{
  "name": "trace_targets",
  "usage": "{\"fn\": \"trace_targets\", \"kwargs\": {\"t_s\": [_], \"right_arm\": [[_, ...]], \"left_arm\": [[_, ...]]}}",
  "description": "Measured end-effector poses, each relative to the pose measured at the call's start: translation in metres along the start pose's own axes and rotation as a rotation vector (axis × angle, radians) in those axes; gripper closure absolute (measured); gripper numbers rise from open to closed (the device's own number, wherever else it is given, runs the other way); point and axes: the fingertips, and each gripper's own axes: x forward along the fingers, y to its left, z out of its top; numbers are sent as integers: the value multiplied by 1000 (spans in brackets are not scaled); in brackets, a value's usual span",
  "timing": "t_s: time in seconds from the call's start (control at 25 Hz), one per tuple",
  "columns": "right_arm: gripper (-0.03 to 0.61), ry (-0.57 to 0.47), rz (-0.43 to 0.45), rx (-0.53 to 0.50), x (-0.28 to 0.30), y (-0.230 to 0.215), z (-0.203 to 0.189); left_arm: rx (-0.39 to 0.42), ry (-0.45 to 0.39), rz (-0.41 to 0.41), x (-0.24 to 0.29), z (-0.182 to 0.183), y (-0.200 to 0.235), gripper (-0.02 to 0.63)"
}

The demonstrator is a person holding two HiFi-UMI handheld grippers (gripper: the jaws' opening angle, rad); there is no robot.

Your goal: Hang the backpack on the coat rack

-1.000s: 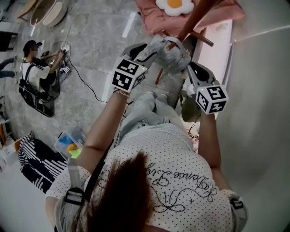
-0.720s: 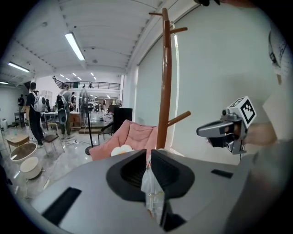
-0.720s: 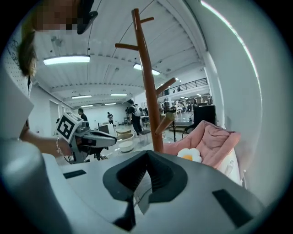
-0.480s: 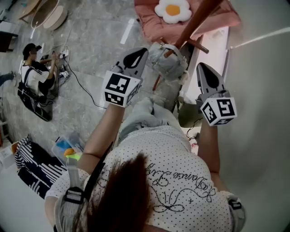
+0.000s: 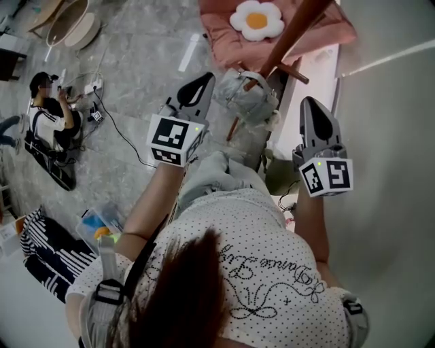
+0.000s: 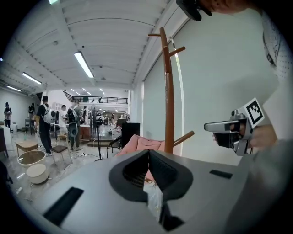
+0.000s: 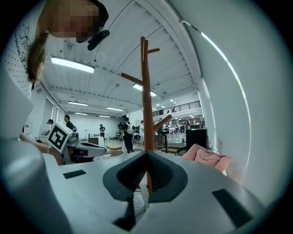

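– How do the grippers stand?
– The left gripper (image 6: 149,154) has its jaws pressed together on nothing, and the right gripper (image 7: 147,154) does too. Each is held apart from the backpack (image 5: 248,102), one on either side.
– And the backpack?
– It hangs between them on a lower peg of the brown coat rack (image 5: 292,30).
– Farther off?
– A pink chair (image 5: 228,37) carrying a flower cushion (image 5: 256,19).
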Motion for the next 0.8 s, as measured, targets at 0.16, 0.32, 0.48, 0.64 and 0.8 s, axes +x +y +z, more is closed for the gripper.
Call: {"fn": "trace_targets", "kwargs": {"t_s": [0.16, 0.32, 0.48, 0.64, 0.8], "right_arm": [[566, -1, 9, -9, -1, 5, 3], [566, 10, 12, -6, 1, 6, -1], [565, 18, 10, 1, 2, 9, -3], [561, 20, 4, 2, 1, 5, -5], [560, 21, -2, 5, 1, -2, -9]], "left_arm": [[0, -1, 3, -1, 3, 1, 609], [-4, -14, 0, 0, 6, 2, 609], [-3, -21, -1, -2, 9, 4, 609], [-2, -15, 1, 1, 8, 2, 609], [-3, -7, 4, 6, 3, 2, 609]]}}
